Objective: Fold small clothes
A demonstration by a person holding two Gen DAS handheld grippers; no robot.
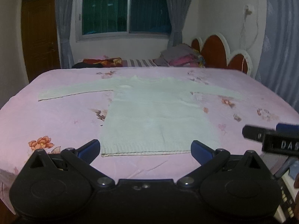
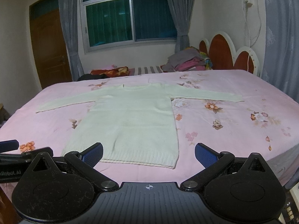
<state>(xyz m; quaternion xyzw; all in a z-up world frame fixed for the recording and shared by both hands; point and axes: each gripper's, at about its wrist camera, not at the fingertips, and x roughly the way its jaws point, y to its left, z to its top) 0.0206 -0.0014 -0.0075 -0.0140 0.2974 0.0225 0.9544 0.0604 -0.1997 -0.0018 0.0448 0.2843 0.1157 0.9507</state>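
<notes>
A small white knitted sweater (image 1: 149, 112) lies flat on the pink flowered bed sheet (image 1: 56, 123), both sleeves spread out sideways and the ribbed hem nearest me. My left gripper (image 1: 145, 150) hovers open just short of the hem, nothing between its blue pads. In the right wrist view the same sweater (image 2: 130, 115) lies a little left of centre. My right gripper (image 2: 149, 154) is open too, near the hem's right corner, holding nothing. The right gripper also shows at the right edge of the left wrist view (image 1: 271, 140).
A pile of folded clothes (image 2: 188, 60) sits at the far side by the red and white headboard (image 2: 224, 54). A second bed with a striped cover (image 2: 147, 69) stands under the window. A brown door (image 2: 48, 46) is at far left.
</notes>
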